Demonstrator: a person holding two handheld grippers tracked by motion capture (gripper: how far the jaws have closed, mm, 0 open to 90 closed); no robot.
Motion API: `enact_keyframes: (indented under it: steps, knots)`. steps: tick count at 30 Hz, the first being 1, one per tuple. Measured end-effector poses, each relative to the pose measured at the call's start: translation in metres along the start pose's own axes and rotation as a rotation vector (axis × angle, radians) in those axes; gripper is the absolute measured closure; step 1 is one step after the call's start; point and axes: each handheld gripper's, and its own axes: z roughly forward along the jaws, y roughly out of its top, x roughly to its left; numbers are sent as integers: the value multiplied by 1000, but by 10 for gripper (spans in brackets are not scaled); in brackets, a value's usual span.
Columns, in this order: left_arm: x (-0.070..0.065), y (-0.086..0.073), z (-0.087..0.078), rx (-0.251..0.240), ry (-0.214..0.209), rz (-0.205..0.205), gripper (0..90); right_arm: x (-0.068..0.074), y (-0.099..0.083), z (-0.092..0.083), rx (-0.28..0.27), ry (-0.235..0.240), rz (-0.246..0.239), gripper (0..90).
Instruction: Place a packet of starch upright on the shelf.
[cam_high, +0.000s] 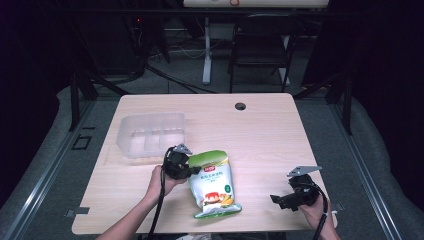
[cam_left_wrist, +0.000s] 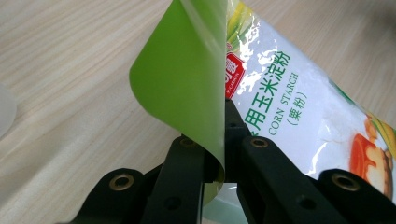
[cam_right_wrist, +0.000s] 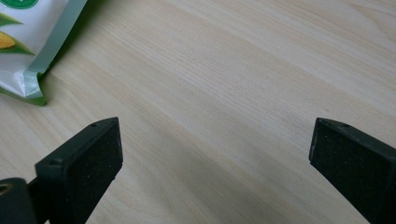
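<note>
A white and green corn starch bag lies on the wooden table, near its front edge. My left gripper is shut on the bag's green top edge at its left corner. In the left gripper view the green flap curls up out of the closed jaws, and the printed bag face lies to the right. My right gripper rests low at the front right of the table, apart from the bag. Its jaws stand wide open over bare wood, with the bag's bottom corner at upper left.
A clear plastic bin with dividers stands on the table's left, just behind my left gripper. A cable hole sits near the far edge. Chairs and a table leg stand on the floor beyond.
</note>
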Motion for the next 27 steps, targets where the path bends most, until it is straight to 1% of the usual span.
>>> enact_keyframes:
  steps: [1, 2, 7, 9, 11, 14, 19, 21, 23, 24, 25, 27]
  knots:
    - [-1, 0, -1, -5, 3, -5, 899, 0, 0, 0, 0, 0, 0, 22]
    - [-1, 0, -2, -15, 3, 1, 899, 0, 0, 0, 1, 0, 0, 23]
    - [-2, 1, -7, -31, 5, 1, 898, 0, 0, 0, 1, 2, -1, 23]
    - [-2, 1, -8, -25, 11, 13, 898, 0, 0, 0, 0, 1, 0, 22]
    - [-3, 1, -10, -25, 10, 8, 898, 0, 0, 0, 0, 0, 0, 22]
    - [-4, 2, -13, -25, 9, 15, 899, 0, 0, 0, 0, 0, 0, 22]
    - [-5, 2, -17, -51, 2, 15, 897, 0, 0, 0, 0, 0, 0, 22]
    - [-5, 2, -19, -71, 6, 11, 896, 0, 0, 0, 1, 2, -1, 22]
    - [-6, 3, -20, -74, 12, 15, 896, 0, 0, 0, 0, 0, 0, 22]
    - [-7, 3, -21, -74, 14, 11, 897, 0, 0, 0, 1, 2, -1, 22]
    - [-7, 3, -22, -71, 14, 17, 897, 0, 0, 0, 0, -1, 0, 23]
    - [-7, 3, -24, -78, 7, 15, 897, 0, 0, 0, 1, 2, -1, 22]
